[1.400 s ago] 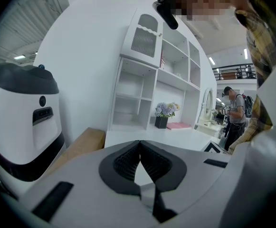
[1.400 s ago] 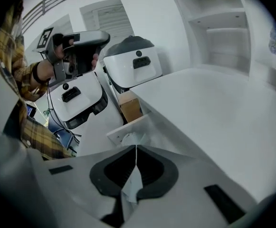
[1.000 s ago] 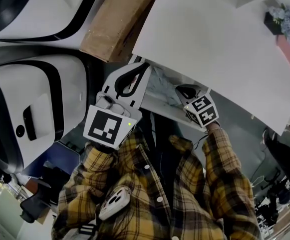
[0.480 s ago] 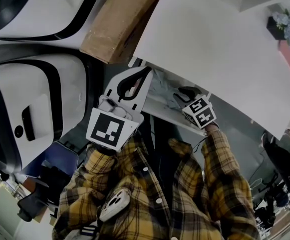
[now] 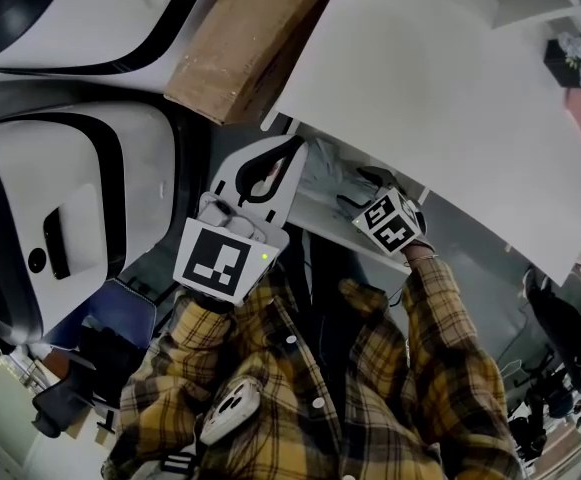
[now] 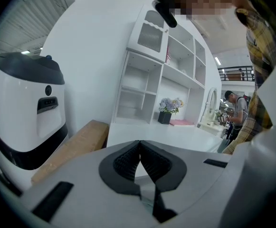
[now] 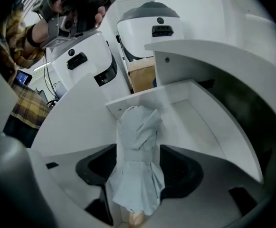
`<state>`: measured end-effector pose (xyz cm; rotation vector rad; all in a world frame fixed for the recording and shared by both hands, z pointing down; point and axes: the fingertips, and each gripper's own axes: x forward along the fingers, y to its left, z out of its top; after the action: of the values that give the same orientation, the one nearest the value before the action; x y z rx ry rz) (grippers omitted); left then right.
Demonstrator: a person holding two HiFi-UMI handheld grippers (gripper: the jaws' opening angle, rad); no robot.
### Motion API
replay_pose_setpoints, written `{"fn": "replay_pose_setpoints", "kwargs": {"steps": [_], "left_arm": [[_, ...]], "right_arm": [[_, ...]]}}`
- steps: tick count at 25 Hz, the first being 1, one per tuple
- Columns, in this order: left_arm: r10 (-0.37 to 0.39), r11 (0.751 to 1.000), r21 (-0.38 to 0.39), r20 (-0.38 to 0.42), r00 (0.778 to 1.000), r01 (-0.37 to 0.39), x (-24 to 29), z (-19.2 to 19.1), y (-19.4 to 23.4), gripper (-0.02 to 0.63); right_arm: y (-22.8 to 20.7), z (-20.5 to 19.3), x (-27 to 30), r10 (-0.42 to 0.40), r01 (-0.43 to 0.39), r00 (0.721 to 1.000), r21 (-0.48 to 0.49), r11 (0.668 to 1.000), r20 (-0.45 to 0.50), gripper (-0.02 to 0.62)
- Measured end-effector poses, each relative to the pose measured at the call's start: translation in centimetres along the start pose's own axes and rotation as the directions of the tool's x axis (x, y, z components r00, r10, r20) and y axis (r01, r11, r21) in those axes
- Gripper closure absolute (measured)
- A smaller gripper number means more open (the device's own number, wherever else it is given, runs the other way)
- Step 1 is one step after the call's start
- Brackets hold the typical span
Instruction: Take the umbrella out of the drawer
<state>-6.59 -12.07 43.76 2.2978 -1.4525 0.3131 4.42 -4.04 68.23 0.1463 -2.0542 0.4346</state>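
Two spread jaws of the right gripper (image 7: 137, 164), which have just been opening, straddle the folded umbrella (image 7: 136, 141) in the drawer (image 7: 199, 122). Closing squarely mid-body before lifting seems best. The left gripper (image 6: 140, 163) is pressed together, empty.

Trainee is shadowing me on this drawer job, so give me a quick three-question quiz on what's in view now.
1. True or false: the left tongs are shut and empty.
2. The grey folded umbrella lies: A on the cardboard box; B in the open white drawer; C on the tabletop.
3. What stands between the jaws of the right tongs?
Key: 1 true. 2 B. 3 the umbrella; the jaws have just been opening and stand apart, not pressing it.
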Motion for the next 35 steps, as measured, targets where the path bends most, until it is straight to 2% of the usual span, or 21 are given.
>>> {"fn": "replay_pose_setpoints", "kwargs": {"steps": [11, 15, 24, 29, 35], "left_arm": [[0.028, 0.999, -0.015, -0.007, 1.000, -0.028, -0.6, -0.9, 1.6, 0.584], [0.039, 0.999, -0.026, -0.015, 0.999, -0.039, -0.8, -1.2, 2.1, 0.584], [0.057, 0.997, -0.043, -0.020, 0.998, -0.057, -1.1, -1.7, 2.9, 0.584], [0.064, 0.997, -0.050, -0.034, 0.997, -0.066, -1.5, -2.1, 3.3, 0.584], [0.069, 0.996, -0.049, -0.036, 0.997, -0.070, -1.8, -2.2, 3.3, 0.585]], "right_arm": [[0.1, -0.7, 3.1, 0.025, -0.035, 0.994, -0.090, 0.995, -0.109, 0.253], [-0.2, -1.6, 4.4, 0.032, -0.046, 0.987, -0.083, 0.995, -0.159, 0.250], [-0.1, -2.6, 6.8, 0.058, -0.071, 0.977, -0.056, 0.996, -0.204, 0.239], [-0.1, -3.1, 7.4, 0.034, -0.050, 0.977, -0.072, 0.996, -0.210, 0.239], [-0.3, -3.2, 7.8, -0.033, 0.017, 0.979, -0.081, 0.997, -0.199, 0.239]]}}
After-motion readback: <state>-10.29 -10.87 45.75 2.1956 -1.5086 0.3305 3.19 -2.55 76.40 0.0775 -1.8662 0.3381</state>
